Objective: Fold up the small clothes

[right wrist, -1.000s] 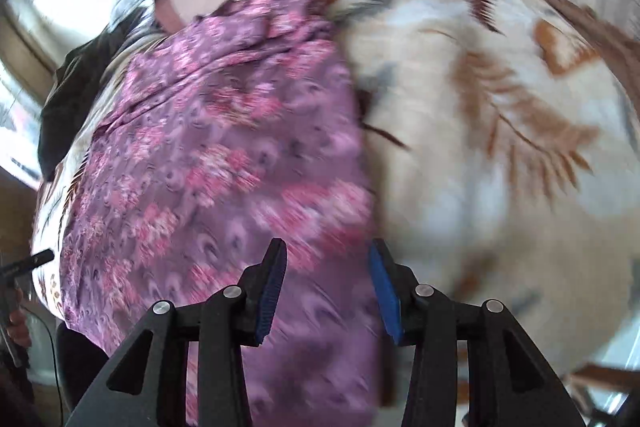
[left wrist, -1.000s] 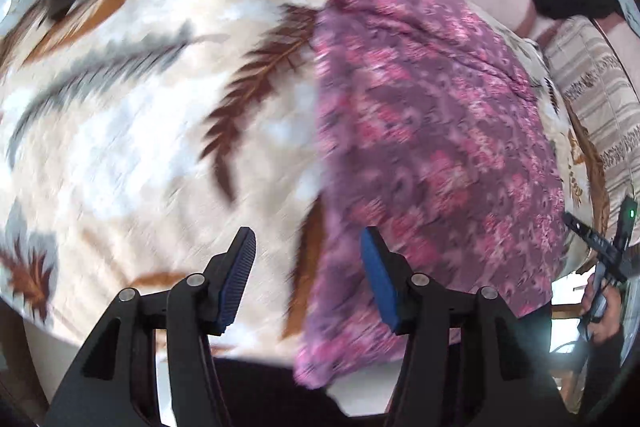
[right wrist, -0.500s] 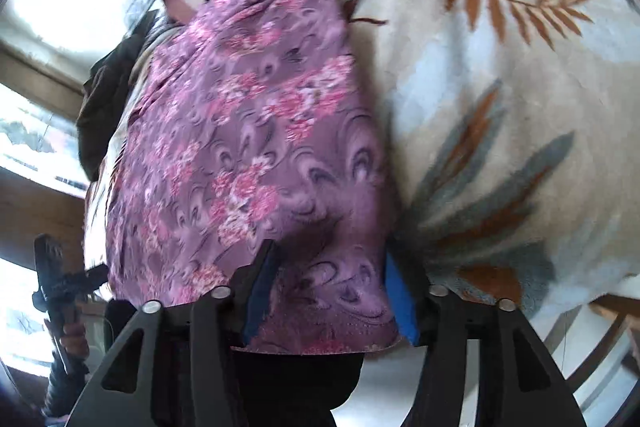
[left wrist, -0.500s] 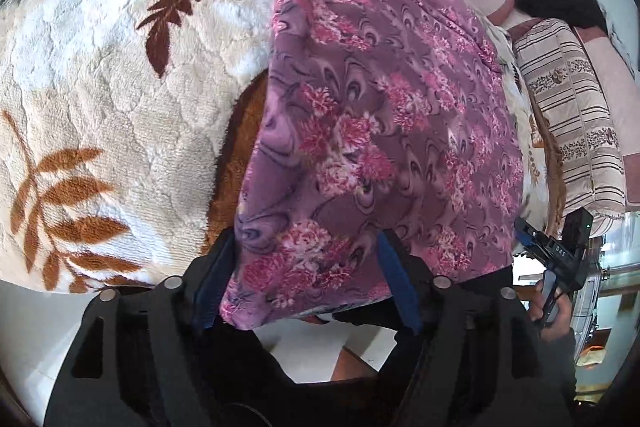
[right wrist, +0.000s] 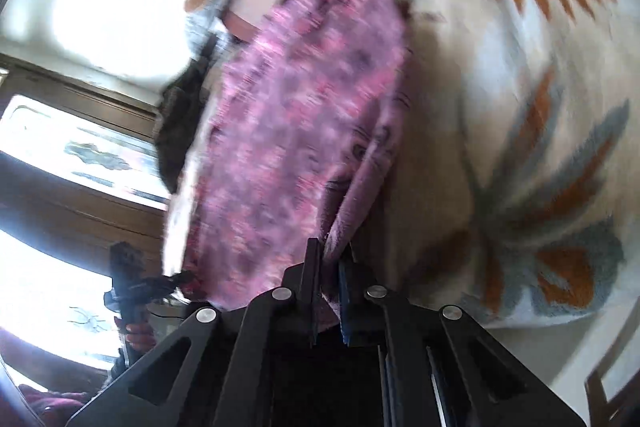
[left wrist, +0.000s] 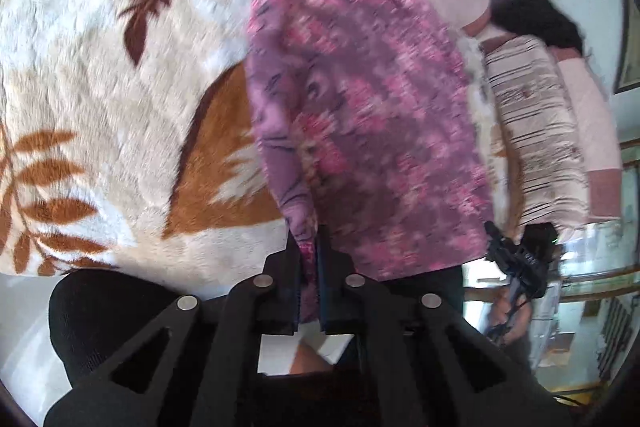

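A purple garment with pink flowers (left wrist: 360, 115) lies lengthwise on a cream blanket with leaf prints (left wrist: 100, 87). My left gripper (left wrist: 309, 247) is shut on the garment's near left corner, a fold of cloth pinched between its blue pads. In the right wrist view the same purple garment (right wrist: 304, 131) runs away from me, and my right gripper (right wrist: 328, 255) is shut on its near right corner, the cloth bunched between the jaws. Each gripper shows small in the other's view, at the far near corner. Both views are blurred.
The blanket (right wrist: 520, 107) covers a bed whose near edge lies just under both grippers. A striped pillow (left wrist: 536, 131) and a dark cloth (left wrist: 536, 19) sit at the bed's far right. A window (right wrist: 60, 155) and wooden frame stand beyond the bed.
Both grippers went from wide open around the garment's near edge to shut on its corners. The cloth at each corner is now gathered into a pinched fold.
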Tool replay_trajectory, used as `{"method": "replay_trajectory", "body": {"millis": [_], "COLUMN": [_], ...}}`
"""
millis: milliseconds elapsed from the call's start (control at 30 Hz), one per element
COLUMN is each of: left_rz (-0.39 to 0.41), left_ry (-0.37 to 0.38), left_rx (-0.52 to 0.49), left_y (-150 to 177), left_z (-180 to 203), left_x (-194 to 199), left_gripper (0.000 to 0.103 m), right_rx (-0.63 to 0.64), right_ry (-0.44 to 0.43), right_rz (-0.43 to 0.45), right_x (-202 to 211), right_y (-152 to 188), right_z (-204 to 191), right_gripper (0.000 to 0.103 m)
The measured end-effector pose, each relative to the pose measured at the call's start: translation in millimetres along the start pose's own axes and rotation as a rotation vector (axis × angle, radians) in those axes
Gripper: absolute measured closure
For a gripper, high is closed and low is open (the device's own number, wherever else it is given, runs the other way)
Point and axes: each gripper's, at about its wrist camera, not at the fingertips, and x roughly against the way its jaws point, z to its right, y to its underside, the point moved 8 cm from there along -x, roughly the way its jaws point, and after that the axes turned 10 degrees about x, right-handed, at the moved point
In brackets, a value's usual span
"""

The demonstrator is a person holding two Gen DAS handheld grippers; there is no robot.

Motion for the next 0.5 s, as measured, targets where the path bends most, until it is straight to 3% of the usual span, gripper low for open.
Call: {"method": "replay_trajectory", "body": {"millis": [233, 500], "left_rz": [0.079, 0.150], "left_ry": [0.105, 0.167], "left_rx": [-0.006, 0.045], "left_y": [-32, -89], "left_z": [33, 48], "left_x": [27, 39], "left_gripper": [0.099, 0.099], "right_rx": [0.006, -0.033], "right_ry": [-0.072, -0.108], "right_rz": [0.121, 0.234], "right_x": [9, 2], "right_y": [-40, -103], "right_z": [-25, -36], "right_gripper": [0.096, 0.096]}}
